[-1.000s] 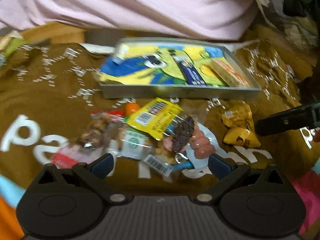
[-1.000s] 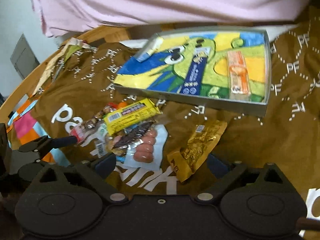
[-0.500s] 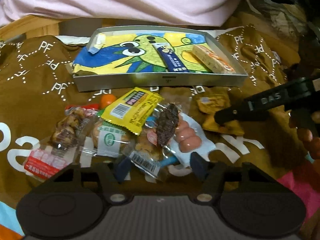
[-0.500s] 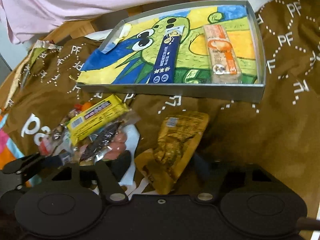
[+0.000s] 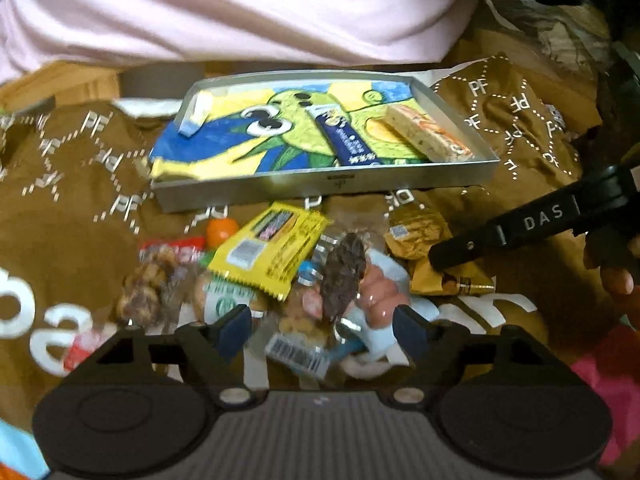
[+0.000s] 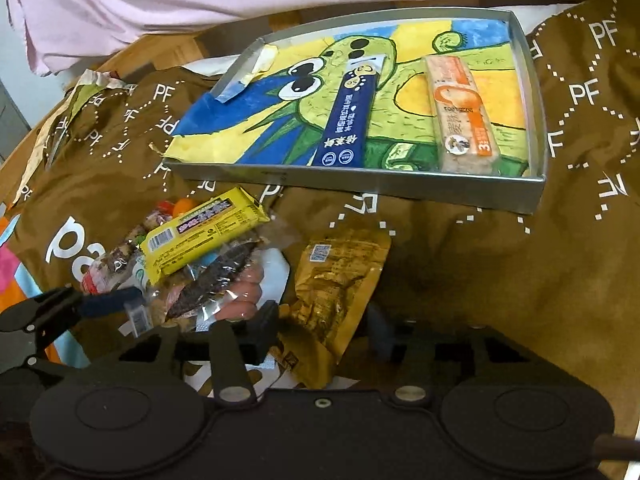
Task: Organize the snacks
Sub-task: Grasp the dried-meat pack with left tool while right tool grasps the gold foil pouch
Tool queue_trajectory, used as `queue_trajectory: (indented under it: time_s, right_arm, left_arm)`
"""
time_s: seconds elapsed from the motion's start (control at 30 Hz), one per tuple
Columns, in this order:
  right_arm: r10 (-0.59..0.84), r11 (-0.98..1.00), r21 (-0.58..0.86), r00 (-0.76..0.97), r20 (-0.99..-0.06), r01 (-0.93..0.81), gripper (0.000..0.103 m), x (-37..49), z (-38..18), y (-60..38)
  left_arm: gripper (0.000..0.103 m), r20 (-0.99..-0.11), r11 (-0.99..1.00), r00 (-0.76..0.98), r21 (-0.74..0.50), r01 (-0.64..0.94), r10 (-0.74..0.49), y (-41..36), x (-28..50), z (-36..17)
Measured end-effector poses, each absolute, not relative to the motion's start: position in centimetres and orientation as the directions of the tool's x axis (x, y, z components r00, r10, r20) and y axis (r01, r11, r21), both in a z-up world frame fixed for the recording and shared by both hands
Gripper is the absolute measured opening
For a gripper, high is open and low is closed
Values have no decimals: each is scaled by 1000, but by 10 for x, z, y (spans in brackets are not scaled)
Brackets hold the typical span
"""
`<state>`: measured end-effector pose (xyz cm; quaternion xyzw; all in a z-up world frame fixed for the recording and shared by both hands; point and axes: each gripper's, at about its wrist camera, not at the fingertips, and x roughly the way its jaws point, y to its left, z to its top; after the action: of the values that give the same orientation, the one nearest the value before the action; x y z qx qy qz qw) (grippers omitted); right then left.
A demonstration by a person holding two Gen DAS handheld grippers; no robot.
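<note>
1. Our right gripper (image 6: 324, 330) has closed on the gold snack pouch (image 6: 336, 280), below the tray (image 6: 400, 186).
2. Our left gripper (image 5: 322, 330), jaws just reopening, stands wide around the snack pile (image 5: 280, 276).

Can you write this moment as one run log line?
left gripper: jaws just opened, above snack pile, holding nothing | right gripper: jaws just closed on gold packet | tray: blue stick, orange bar inside

**Two wrist views, one shared spread**

My left camera looks steeply down, close over the snack pile (image 5: 288, 280); my right, beside it, sits close over the gold packet (image 6: 336, 292). Both face the metal tray (image 5: 332, 184) beyond.
</note>
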<state>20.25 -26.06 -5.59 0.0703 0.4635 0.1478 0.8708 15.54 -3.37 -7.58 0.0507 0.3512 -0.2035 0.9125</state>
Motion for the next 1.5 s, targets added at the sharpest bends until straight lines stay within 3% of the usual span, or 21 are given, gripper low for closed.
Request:
queue_trajectory:
  time_s: [0.13, 0.23, 0.3, 0.43, 0.57, 0.7, 0.87, 0.9, 1.03, 1.1, 1.17, 1.37, 1.5]
  right_arm:
    - [319, 948, 264, 519, -793, -178, 57, 208, -63, -258]
    - [323, 946, 270, 508, -799, -179, 57, 211, -66, -254]
    - [313, 949, 247, 509, -802, -195, 43, 210, -65, -250]
    - [325, 944, 245, 496, -805, -221, 39, 207, -60, -247]
    - [329, 939, 222, 491, -807, -263, 35, 201, -53, -240]
    - [328, 939, 223, 487, -810, -262, 36, 200, -53, -241]
    - [327, 942, 243, 475, -817, -232, 39, 203, -59, -245]
    - [328, 942, 246, 474, -817, -227, 40, 204, -59, -246]
    - [322, 944, 244, 474, -819, -220, 43, 206, -61, -246]
    - [322, 944, 243, 475, -819, -221, 44, 206, -62, -246]
    - [323, 944, 244, 473, -820, -222, 44, 208, -63, -245]
    - [334, 941, 262, 467, -819, -213, 43, 207, -65, -246]
    - [348, 936, 275, 470, -811, -217, 35, 205, -63, -246]
  left_arm:
    - [82, -669, 897, 673, 21, 441, -315, -46, 160, -79]
    - [71, -683, 898, 679, 75, 434, -271, -50, 159, -80]
    - [64, -689, 895, 686, 122, 429, -235, -53, 157, -81]
    - [60, -699, 875, 684, 181, 448, -206, -58, 149, -80]
    - [56, -730, 876, 651, 156, 457, -209, -56, 142, -75]
    - [57, -736, 892, 643, 125, 434, -210, -49, 138, -70]
    - [80, -721, 897, 660, 123, 425, -213, -54, 146, -74]
    - [81, -715, 895, 664, 123, 429, -219, -56, 148, -76]
    - [80, -722, 895, 651, 103, 435, -233, -59, 159, -83]
    - [74, -719, 891, 659, 126, 436, -221, -60, 159, -83]
    - [61, -719, 886, 670, 174, 430, -184, -62, 158, -84]
    - [57, -747, 893, 638, 141, 427, -187, -57, 157, -79]
    - [56, -753, 907, 623, 85, 412, -212, -52, 153, -69]
